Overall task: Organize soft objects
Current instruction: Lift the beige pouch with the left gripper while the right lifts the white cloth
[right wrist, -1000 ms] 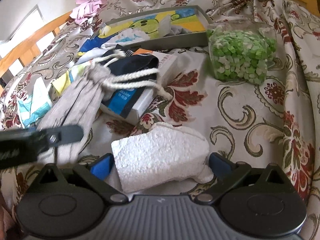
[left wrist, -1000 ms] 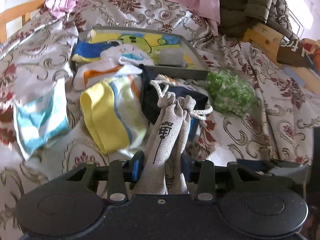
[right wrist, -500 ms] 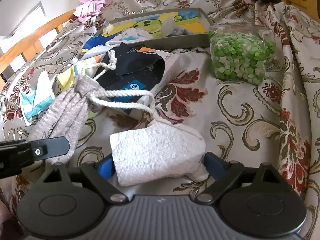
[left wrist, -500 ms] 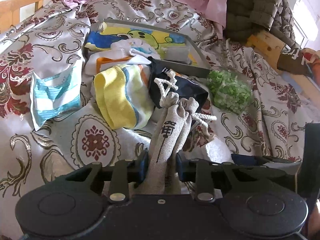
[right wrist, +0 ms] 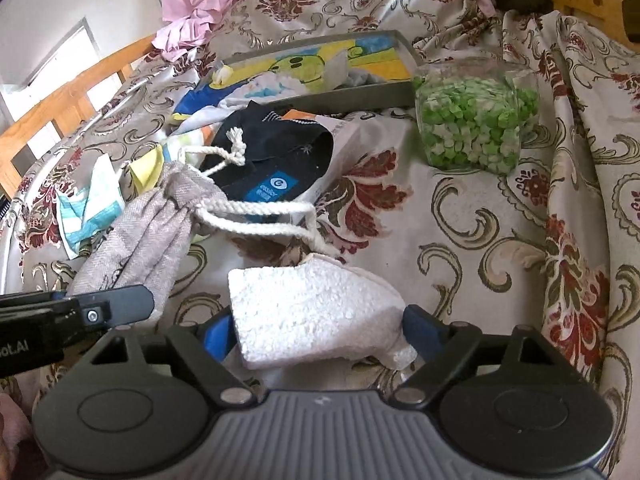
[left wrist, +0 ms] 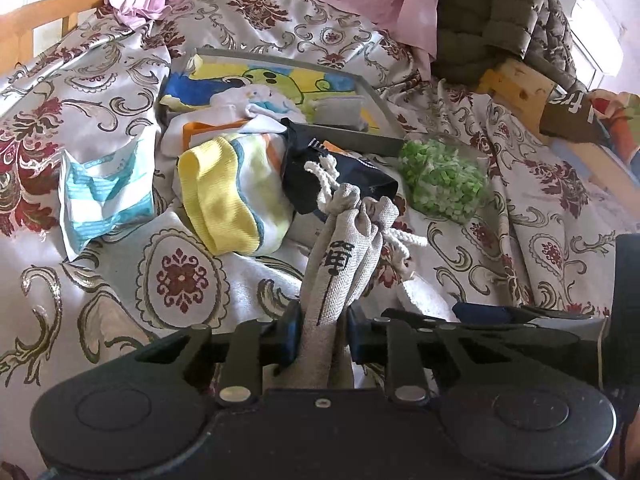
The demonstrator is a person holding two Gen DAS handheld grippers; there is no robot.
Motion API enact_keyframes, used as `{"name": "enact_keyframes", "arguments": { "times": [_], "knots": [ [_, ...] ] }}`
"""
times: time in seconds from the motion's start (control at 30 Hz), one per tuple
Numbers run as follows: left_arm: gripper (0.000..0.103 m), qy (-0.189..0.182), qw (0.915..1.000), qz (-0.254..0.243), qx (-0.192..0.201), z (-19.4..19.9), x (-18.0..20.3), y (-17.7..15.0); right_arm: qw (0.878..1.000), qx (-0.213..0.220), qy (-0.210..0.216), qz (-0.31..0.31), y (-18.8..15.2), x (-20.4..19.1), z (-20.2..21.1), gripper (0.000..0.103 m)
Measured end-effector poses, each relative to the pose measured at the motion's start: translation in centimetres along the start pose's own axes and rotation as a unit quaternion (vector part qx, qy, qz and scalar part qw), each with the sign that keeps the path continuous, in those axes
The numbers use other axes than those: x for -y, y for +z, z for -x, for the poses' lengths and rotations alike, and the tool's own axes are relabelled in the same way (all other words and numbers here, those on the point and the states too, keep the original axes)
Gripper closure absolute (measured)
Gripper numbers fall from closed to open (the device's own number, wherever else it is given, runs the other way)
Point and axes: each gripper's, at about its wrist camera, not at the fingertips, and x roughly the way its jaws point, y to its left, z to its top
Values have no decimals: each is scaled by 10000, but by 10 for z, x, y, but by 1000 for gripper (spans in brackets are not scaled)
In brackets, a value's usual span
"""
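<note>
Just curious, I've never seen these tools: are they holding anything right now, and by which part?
The left gripper, jaws just closing, pinches the grey drawstring pouch by its lower body. The right gripper straddles a white foam piece; whether it grips cannot be told.

Bright daylight, both views sharp in the middle
Window (right wrist: 60, 64) blown out at upper left; satin bedspread (left wrist: 120, 280) throws sheen glare; soft shadows under the clutter; heavy fisheye bending and dark vignette at corners, no motion blur
</note>
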Motion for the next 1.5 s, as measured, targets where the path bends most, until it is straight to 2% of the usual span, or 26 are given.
{"name": "enact_keyframes", "arguments": {
  "times": [0.13, 0.33, 0.6, 0.77, 1.0, 1.13, 1.27, 1.37, 1.5],
  "knots": [
    [78, -7, 9999, 48, 99, 2, -2, 0, 9997, -13, 110, -206, 0, 6, 0, 15],
    [78, -123, 9990, 126, 401, 10, -4, 1, 9981, 214, 328, -469, 1, 10, 8, 15],
    [78, -87, 9952, 175, 962, 25, -3, 5, 9941, 1042, 273, -127, 3, -2, 30, 15],
    [78, -49, 9952, 355, 912, 25, -7, 11, 9892, 1379, 494, -113, 6, -4, 38, 15],
    [78, -114, 9924, 480, 1124, 33, -13, 26, 9845, 1652, 574, -159, 13, -3, 44, 15],
    [78, -153, 9909, 517, 1236, 31, -18, 50, 9828, 1727, 641, -103, 29, -1, 44, 15],
    [78, -169, 9906, 603, 1216, 20, -31, 85, 9797, 1757, 904, -328, 52, 7, 38, 15],
    [78, -125, 9899, 495, 1320, 11, -44, 114, 9800, 1788, 844, -209, 72, 8, 26, 15],
    [77, -204, 9882, 674, 1361, -9, -69, 153, 9813, 1773, 750, -42, 101, 4, 9, 15]
  ]
}}
